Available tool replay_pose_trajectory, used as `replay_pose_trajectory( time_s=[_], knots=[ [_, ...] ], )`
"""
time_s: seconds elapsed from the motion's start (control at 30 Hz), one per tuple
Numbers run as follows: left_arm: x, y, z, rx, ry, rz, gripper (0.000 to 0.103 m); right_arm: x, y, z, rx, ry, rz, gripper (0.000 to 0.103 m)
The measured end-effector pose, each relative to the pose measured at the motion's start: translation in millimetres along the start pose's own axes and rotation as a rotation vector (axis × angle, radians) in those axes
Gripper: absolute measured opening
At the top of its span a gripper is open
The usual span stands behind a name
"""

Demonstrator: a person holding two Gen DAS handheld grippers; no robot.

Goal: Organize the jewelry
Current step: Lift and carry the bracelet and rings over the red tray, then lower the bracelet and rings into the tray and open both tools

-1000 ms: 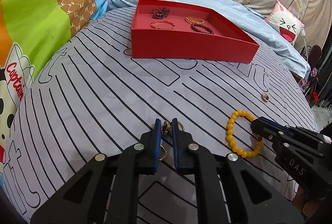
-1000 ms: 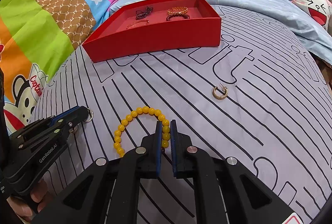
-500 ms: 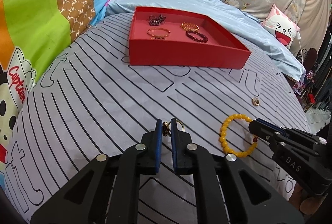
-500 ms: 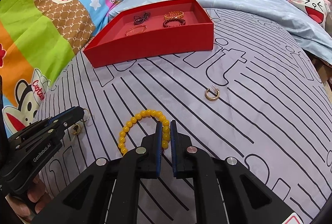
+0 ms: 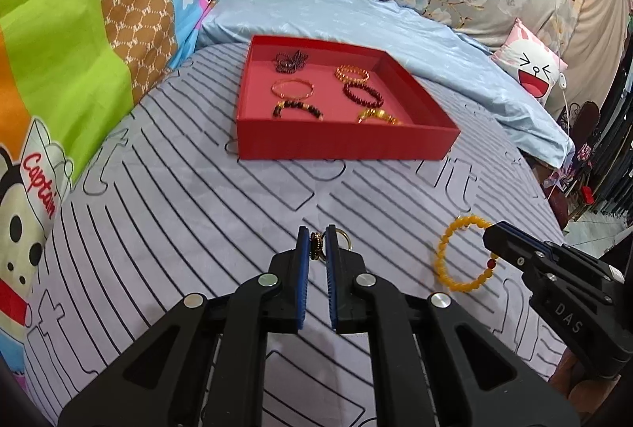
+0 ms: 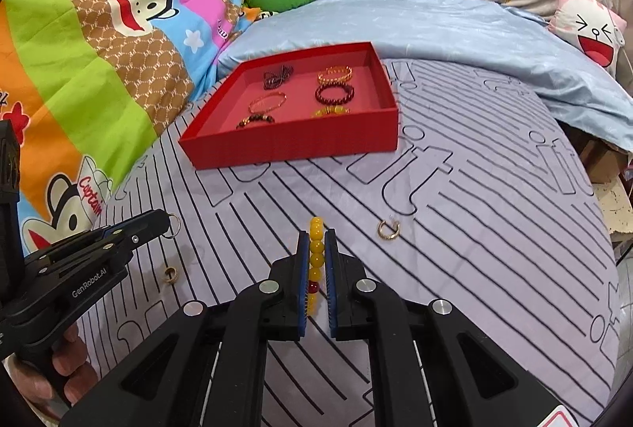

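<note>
- Left gripper (image 5: 316,241): jaws pinch a small dark-and-gold ring (image 5: 315,245) at the fingertips, clear of the striped bedsheet (image 5: 166,197)
- Right gripper (image 6: 316,241): jaws clamp the yellow bead bracelet (image 6: 316,253); the bracelet hangs off the sheet
- Red tray (image 5: 340,146): rests on the bedsheet beyond both grippers; holds six bracelets
- Loose items on the sheet: gold hoop earring (image 6: 388,229) right of the right gripper; small gold ring (image 6: 171,274) near the left gripper

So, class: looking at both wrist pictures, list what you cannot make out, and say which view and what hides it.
- Left wrist view: the small ornament in the left gripper; its pads cover most of it.
- Right wrist view: the yellow bead bracelet shows edge-on in the right gripper; pads hide its loop.
- Right wrist view: the loose ring on the bedsheet is too small for detail.
</note>
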State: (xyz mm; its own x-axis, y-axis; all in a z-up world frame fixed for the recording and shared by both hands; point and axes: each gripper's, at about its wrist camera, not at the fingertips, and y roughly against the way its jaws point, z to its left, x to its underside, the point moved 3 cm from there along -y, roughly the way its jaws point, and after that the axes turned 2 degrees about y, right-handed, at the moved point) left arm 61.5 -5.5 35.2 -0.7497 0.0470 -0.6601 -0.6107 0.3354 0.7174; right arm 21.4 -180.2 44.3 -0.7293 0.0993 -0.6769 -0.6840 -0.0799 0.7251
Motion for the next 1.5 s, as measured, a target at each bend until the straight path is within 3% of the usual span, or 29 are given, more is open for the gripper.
replay_pose_trajectory(
  time_s=[0.4,0.63,0.83,1.1,1.5],
  knots=[
    [-69.9,-1.6,-17.5,0.025,-0.037,-0.066,0.008,-76.0,3.4,-1.1,-0.044,0.029,-0.095,0.007],
    [-120.8,-26.7,-21.1,0.015,-0.048,-0.086,0.008,-127.7,-25.3,7.1,-0.058,0.061,-0.113,0.007],
    [-145.8,-57.2,-19.6,0.009,-0.055,-0.072,0.008,-152.0,-60.0,14.9,-0.075,0.075,-0.098,0.007],
    [-161.2,-102.0,-12.1,0.005,-0.052,-0.03,0.008,-163.2,-112.9,16.9,-0.122,0.028,-0.027,0.007],
    [-160.8,-151.4,3.5,0.006,-0.038,0.039,0.008,-154.4,-172.2,9.5,-0.149,-0.036,0.085,0.007]
  ],
)
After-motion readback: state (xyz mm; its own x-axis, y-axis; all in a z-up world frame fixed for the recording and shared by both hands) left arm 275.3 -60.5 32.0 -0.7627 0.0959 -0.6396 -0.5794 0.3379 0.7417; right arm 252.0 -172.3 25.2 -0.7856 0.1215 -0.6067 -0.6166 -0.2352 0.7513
